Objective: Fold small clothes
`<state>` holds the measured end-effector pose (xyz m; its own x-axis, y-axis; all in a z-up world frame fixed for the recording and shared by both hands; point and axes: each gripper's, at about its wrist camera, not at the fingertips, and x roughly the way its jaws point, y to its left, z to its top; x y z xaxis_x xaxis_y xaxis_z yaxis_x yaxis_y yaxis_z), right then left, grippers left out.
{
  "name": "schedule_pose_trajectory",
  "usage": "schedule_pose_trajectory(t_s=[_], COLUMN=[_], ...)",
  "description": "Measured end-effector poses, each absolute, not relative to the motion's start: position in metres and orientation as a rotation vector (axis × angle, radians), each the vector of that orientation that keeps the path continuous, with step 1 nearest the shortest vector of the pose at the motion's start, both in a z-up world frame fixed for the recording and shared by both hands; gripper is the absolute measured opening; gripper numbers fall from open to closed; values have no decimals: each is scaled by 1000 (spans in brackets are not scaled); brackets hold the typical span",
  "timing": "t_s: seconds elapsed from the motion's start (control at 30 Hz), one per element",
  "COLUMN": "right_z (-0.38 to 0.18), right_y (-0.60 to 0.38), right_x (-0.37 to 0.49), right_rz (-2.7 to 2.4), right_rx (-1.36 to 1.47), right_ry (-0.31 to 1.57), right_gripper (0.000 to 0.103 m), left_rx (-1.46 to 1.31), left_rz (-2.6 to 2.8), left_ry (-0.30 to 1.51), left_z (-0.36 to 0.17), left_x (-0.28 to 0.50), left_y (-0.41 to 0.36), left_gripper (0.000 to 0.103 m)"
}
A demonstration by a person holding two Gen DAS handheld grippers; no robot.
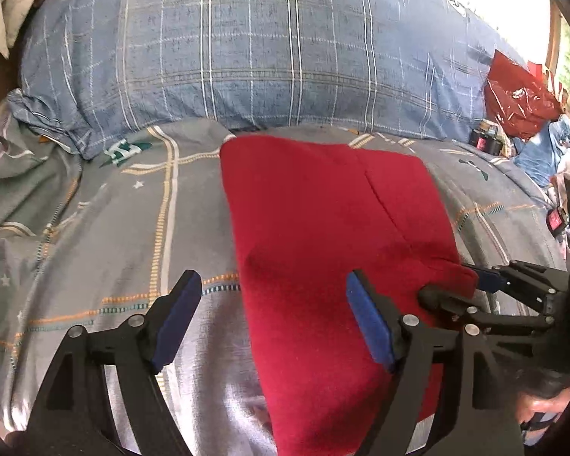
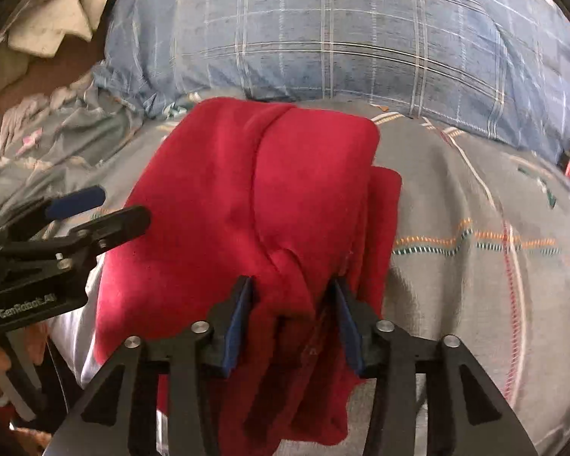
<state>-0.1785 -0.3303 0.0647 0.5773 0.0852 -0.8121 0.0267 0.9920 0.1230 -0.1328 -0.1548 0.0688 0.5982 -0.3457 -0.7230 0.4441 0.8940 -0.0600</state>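
The folded red fleece garment [image 1: 323, 228] lies mid-bed on the grey plaid bedsheet [image 1: 114, 228]; the right gripper [image 2: 292, 319] pinches its bunched near edge, while the left gripper [image 1: 273, 315] hangs spread over it.

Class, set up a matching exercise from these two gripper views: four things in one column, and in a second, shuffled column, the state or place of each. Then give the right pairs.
Column one:
1. left gripper
2. right gripper
3. red knit garment
4. blue plaid pillow

Column two:
A. lies partly folded on the grey patterned bedsheet
B. clamped on a bunched fold of cloth
C. jaws wide open, with one finger over the red cloth's edge
D. sits at the far end of the bed, behind the garment

Pairs: 1-C, 2-B, 3-A, 4-D
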Motion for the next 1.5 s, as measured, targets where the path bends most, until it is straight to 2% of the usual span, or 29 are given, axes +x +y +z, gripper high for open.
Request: schedule_pose_trajectory(t_s=[0.1,0.17,0.2,0.23,0.53,1.5], right_z=[77,89,92,97,107,95], right_y=[-335,-336,-336,-334,-323,-329], right_x=[-184,-190,-193,-198,-208,-202], right_rz=[42,24,15,-3,-85,-70], right_rx=[170,193,197,191,142,158], right_ry=[943,915,903,883,848,886], right_gripper=[48,59,69,72,84,84], left_rx=[113,92,80,67,78,114], left_rz=[-432,-416,-413,-407,-385,-331], left_ry=[767,754,754,757,792,752], left_z=[76,81,82,83,87,89], left_x=[-139,-141,-141,-142,-151,-155], left_y=[-149,-146,-144,-141,-136,-136], left_gripper=[79,79,81,82,83,83])
